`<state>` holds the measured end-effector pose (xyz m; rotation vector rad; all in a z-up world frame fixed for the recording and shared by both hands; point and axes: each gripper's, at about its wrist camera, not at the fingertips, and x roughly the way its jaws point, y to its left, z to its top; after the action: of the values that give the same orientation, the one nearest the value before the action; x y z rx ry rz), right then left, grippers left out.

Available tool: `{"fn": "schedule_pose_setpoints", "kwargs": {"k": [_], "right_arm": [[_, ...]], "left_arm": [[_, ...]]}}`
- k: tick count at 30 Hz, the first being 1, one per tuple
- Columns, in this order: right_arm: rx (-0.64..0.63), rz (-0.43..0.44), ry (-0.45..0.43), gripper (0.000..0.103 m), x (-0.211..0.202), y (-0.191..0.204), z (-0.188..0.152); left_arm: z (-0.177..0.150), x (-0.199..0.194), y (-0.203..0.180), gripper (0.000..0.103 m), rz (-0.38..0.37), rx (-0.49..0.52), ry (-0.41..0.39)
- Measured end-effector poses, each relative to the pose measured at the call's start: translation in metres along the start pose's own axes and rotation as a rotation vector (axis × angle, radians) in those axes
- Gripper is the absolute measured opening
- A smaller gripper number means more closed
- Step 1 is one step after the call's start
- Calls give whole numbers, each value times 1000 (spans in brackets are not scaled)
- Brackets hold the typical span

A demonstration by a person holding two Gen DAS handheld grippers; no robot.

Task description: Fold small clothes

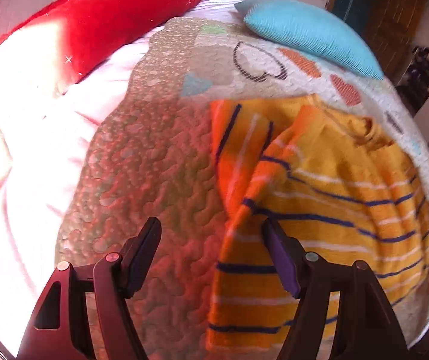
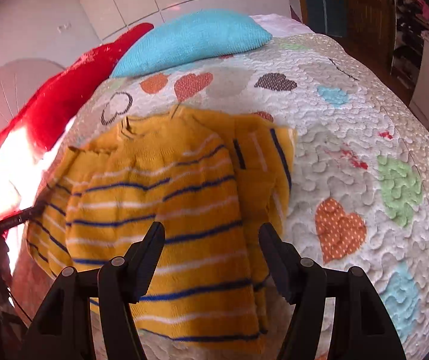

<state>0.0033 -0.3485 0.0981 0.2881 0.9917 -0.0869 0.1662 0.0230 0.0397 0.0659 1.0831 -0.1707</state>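
A small mustard-yellow knitted sweater (image 2: 166, 198) with navy and white stripes is seen laid flat on a quilted bedspread (image 2: 349, 138) printed with coloured hearts; both sleeves appear folded inward across the body, the neck turned toward the pillows; a turquoise ribbed cushion (image 2: 193, 39) and a red plush cushion (image 1: 118, 15) are noted at the far end, a white sheet (image 1: 28, 126) beside the quilt under strong glare. The left gripper (image 1: 211, 234) is held released above the sweater's edge, jaws wide apart, nothing between the pads; one finger is over the knit, the other over bare quilt. The right gripper (image 2: 211, 238) is likewise released, jaws spread, hanging over the sweater's lower body near its folded sleeve; no cloth is gripped; contact with the fabric cannot be told.
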Motion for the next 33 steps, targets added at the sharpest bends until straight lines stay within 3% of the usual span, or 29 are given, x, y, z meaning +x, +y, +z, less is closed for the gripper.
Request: {"fn": "schedule_pose_setpoints", "kwargs": {"k": [2, 4, 6, 8, 12, 16, 21, 26, 31, 33], "right_arm": [[8, -76, 38, 70, 11, -9, -15], [49, -139, 34, 77, 15, -27, -24], [127, -115, 9, 80, 7, -47, -31], [164, -120, -9, 80, -5, -55, -37], [127, -158, -56, 80, -32, -48, -46], [101, -141, -102, 81, -62, -32, -54], [35, -86, -130, 81, -82, 4, -53], [-23, 6, -121, 82, -73, 50, -41], [-52, 109, -71, 82, -39, 113, -14], [-86, 112, -52, 74, -16, 145, -1]], "left_arm": [[-1, 8, 15, 74, 14, -54, 17], [-4, 8, 42, 74, -50, -224, 46], [-15, 8, 71, 74, -171, -397, 72], [-26, 3, 89, 74, -163, -459, 79], [-48, -25, 110, 74, -79, -447, 27], [-72, -55, 116, 74, -93, -449, -19], [-93, -66, 91, 76, -147, -398, -60], [-93, -41, 62, 76, -176, -372, -98], [-96, -16, 66, 76, -160, -344, -158], [-101, -19, 71, 75, -181, -329, -199]]}}
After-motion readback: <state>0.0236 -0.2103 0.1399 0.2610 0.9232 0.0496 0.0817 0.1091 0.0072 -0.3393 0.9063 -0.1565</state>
